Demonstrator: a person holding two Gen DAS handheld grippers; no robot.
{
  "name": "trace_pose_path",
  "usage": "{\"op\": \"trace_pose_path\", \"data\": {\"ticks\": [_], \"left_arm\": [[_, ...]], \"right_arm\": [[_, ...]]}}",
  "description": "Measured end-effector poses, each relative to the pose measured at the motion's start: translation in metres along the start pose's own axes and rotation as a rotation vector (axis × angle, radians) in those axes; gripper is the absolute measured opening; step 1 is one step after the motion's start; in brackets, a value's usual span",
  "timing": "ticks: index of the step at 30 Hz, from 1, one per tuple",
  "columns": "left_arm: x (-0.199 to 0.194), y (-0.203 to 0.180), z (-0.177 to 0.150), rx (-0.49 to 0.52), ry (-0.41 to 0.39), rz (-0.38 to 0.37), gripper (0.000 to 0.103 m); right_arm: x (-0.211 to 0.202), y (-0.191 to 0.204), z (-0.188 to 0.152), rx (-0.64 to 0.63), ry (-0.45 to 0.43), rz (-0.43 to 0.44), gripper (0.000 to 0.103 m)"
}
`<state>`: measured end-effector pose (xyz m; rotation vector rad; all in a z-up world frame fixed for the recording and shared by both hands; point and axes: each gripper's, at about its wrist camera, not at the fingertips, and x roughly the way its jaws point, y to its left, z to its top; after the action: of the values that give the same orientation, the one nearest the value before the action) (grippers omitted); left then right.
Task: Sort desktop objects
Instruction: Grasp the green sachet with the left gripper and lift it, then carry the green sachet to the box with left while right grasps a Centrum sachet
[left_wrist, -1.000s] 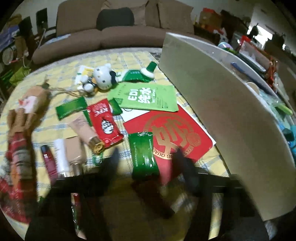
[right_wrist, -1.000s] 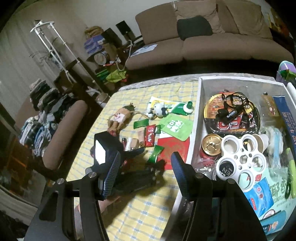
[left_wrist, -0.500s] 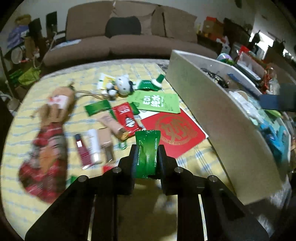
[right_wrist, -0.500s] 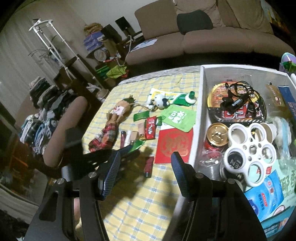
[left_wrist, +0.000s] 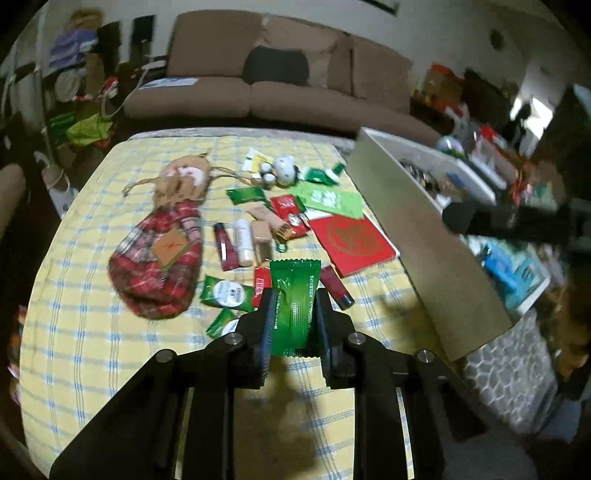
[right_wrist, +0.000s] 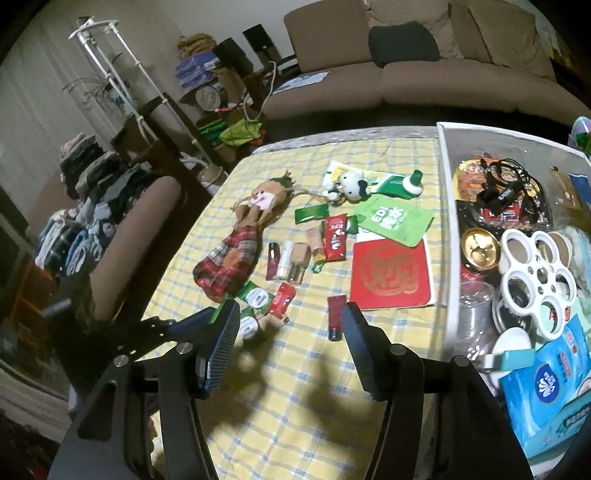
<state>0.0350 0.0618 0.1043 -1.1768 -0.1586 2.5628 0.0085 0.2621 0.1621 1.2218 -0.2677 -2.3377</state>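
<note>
Green sachet in left gripper, print seemingly illegible

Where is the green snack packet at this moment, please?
In the left wrist view, the green snack packet is clamped upright in the left gripper, lifted above the yellow checked tablecloth, just in front of the red envelope.

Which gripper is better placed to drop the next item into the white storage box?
Left. The left gripper is shut on the green foil sachet, lifted beside the white storage box. The right gripper is open and holds nothing.
</note>
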Motion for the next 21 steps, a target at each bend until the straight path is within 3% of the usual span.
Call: {"op": "trace_pose_path", "data": {"ticks": [7,13,18,21], "left_arm": [[-0.022,0.053,-0.006,-0.077,-0.048,0.046,0.020],[-0.026,0.067,-0.001,-0.124,-0.057,-0.018,0.020],[-0.040,0.075,0.004,-0.141,-0.085,-0.035,0.020],[-0.041,0.085,0.004,-0.173,-0.084,-0.034,0.020]], "right_arm": [[0.043,0.023,-0.015,-0.083,0.046,-0.025,0.059],[0.105,0.047,-0.032,-0.187,0.092,-0.020,0.058],[0.160,0.069,-0.047,-0.318,0.130,-0.041,0.043],[0.182,0.077,-0.054,-0.391,0.141,-0.091,0.040]]}}
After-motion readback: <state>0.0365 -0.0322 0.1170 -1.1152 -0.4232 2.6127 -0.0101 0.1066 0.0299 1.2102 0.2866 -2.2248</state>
